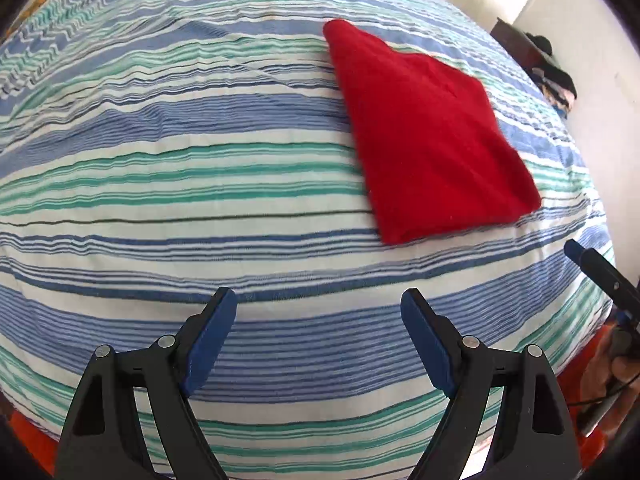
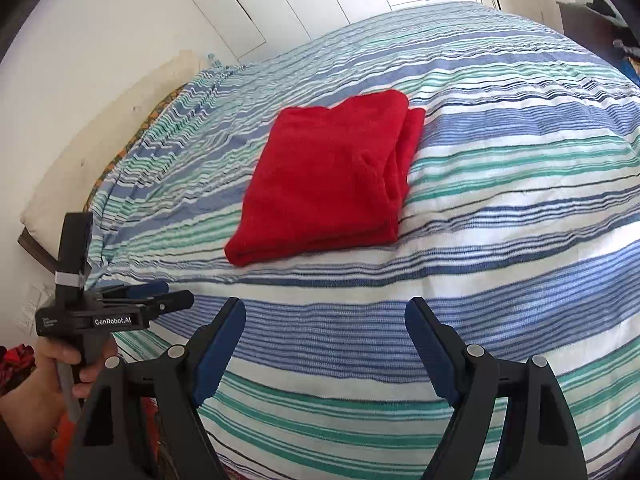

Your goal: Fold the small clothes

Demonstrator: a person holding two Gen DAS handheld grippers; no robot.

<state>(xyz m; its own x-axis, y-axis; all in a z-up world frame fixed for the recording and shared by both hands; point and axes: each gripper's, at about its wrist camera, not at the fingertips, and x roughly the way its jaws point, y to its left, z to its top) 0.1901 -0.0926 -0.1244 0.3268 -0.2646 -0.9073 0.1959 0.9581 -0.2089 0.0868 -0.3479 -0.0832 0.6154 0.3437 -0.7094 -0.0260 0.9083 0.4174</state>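
Note:
A red cloth (image 1: 428,132) lies folded into a thick rectangle on the striped bed (image 1: 200,168). In the right wrist view the red cloth (image 2: 332,180) shows stacked layers along its right and near edges. My left gripper (image 1: 318,300) is open and empty, above the bed, nearer me than the cloth and to its left. My right gripper (image 2: 326,308) is open and empty, short of the cloth's near edge. The left gripper (image 2: 160,296) also shows at the left of the right wrist view, held in a hand. The right gripper's tip (image 1: 580,254) shows at the right edge of the left wrist view.
The blue, green and white striped bedspread (image 2: 500,208) covers the whole bed. A white wall and closet doors (image 2: 280,0) stand behind it. A dark shelf with piled clothes (image 1: 548,68) stands at the far right. Orange-red fabric (image 1: 32,436) lies below the bed's near edge.

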